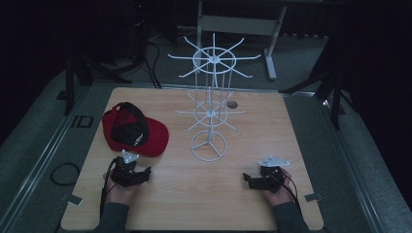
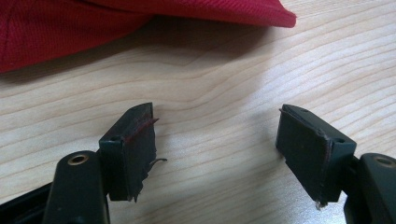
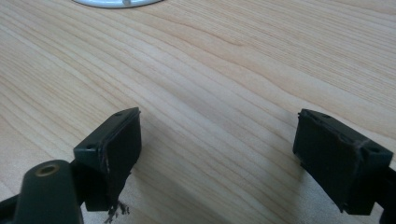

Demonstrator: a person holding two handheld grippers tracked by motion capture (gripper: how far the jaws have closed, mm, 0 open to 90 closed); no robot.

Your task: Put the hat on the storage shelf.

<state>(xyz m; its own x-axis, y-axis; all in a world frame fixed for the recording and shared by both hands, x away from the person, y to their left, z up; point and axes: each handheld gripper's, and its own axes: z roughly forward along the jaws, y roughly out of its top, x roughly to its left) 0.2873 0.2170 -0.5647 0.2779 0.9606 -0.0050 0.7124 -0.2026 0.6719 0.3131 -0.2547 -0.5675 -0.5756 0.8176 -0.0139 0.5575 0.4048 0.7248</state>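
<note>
Evidently, the red-and-black fabric cap [image 1: 134, 129] lay on the pale wooden table [image 1: 194, 194] just beyond the left gripper [image 1: 137, 174], whose jaws stood open and empty, like those of the right gripper [image 1: 248, 180]. A shallow pinch could let the brim slip, or the white wire rack [image 1: 209, 109] could be knocked. The rack's thin hooks were hard to make out.

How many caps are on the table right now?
1. The red cap lies at the table's left side, just ahead of the left gripper and left of the white wire rack. Nothing hangs on the rack's arms.
</note>
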